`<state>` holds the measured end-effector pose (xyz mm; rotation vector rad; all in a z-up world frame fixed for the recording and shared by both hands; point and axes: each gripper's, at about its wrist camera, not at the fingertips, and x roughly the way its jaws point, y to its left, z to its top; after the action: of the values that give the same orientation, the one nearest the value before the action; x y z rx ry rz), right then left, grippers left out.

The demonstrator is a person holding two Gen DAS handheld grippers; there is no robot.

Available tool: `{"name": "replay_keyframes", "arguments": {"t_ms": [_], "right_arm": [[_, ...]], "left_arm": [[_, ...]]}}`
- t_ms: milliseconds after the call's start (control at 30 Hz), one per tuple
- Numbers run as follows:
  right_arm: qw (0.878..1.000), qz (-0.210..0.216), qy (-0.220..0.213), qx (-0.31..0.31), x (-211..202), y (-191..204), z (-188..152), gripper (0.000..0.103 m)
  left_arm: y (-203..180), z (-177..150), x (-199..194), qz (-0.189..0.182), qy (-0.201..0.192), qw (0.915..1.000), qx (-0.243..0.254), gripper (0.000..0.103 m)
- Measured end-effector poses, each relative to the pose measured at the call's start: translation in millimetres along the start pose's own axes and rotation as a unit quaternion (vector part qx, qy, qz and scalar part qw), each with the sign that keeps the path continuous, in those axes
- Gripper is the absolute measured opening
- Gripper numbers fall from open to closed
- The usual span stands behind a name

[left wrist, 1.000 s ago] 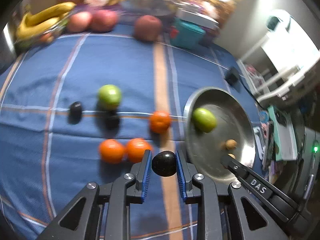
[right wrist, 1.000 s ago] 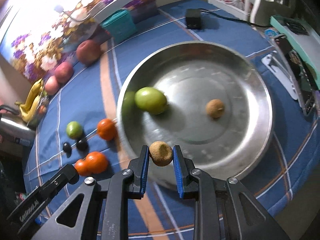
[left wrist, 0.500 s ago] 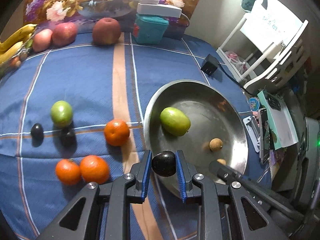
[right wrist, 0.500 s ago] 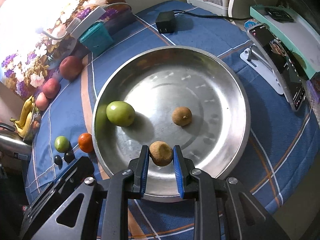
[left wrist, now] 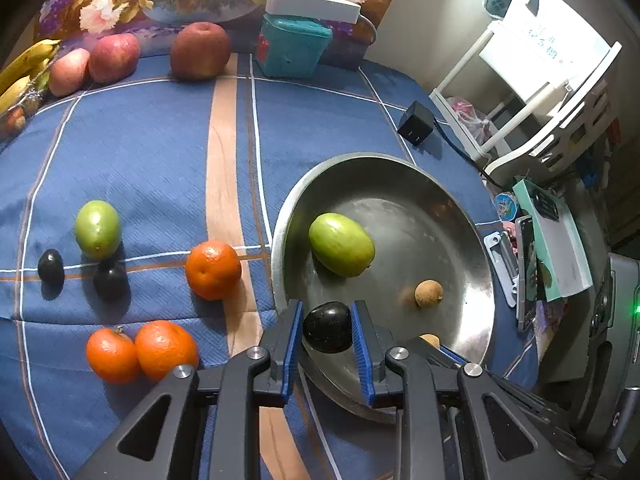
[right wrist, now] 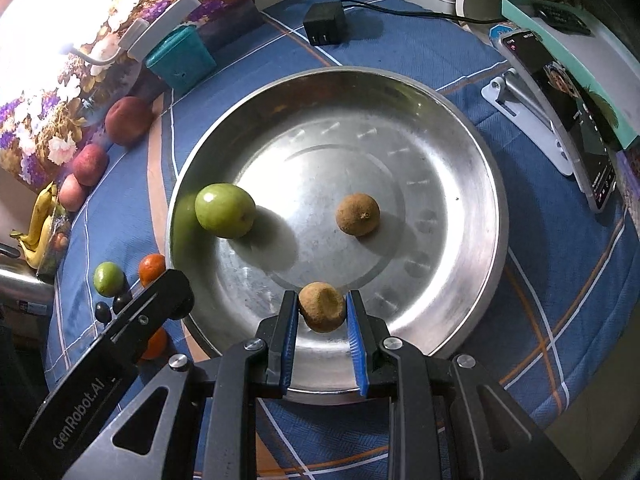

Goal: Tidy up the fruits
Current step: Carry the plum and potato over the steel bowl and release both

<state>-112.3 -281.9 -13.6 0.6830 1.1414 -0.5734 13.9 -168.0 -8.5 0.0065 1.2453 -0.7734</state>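
Steel plate (right wrist: 472,128) beneath both steeply down-tilted, fruit-clamping tongs.

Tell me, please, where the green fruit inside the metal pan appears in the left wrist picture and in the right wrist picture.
Left wrist: green fruit lies at centre, in the left part of the metal pan.
Right wrist: green fruit lies left of centre, near the pan's left wall.
Shared landmark: the teal box beyond the pan.

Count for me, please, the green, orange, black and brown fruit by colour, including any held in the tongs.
Green fruit: 2
Orange fruit: 3
Black fruit: 3
Brown fruit: 2
Total: 10
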Motion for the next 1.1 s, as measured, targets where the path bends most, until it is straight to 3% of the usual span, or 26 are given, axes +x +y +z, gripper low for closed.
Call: {"name": "replay_keyframes", "arguments": {"t_ms": [167, 267, 467, 600, 1000, 1100], "right_arm": [[1.0, 0.0, 0.001, 0.003, 2, 2, 1, 0.025], [1.0, -0.001, 0.002, 0.005, 3, 3, 1, 0.026], [1.0, 0.0, 0.0, 0.006, 0, 2, 2, 0.026], [1.0, 0.001, -0.003, 0.005, -2, 3, 3, 0.027], [1.0, -0.001, -0.006, -0.025, -5, 22, -5, 0.027], [0.999, -0.001, -0.007, -0.039, -5, 30, -8, 0.027]], "left_arm": [[-1, 0, 1, -0.002, 0.003, 1.0, 0.0, 0.029], [0, 1, -1, -0.004, 0.003, 1.0, -0.001, 0.037], [5, 2, -7, 0.004, 0.001, 0.9999, -0.009, 0.038], [12, 2, -13, 0.033, 0.003, 0.9994, -0.013, 0.049], [64, -4, -35, 0.137, 0.015, 0.9886, -0.06, 0.059], [82, -6, -44, 0.126, 0.012, 0.9879, -0.09, 0.059]]}}
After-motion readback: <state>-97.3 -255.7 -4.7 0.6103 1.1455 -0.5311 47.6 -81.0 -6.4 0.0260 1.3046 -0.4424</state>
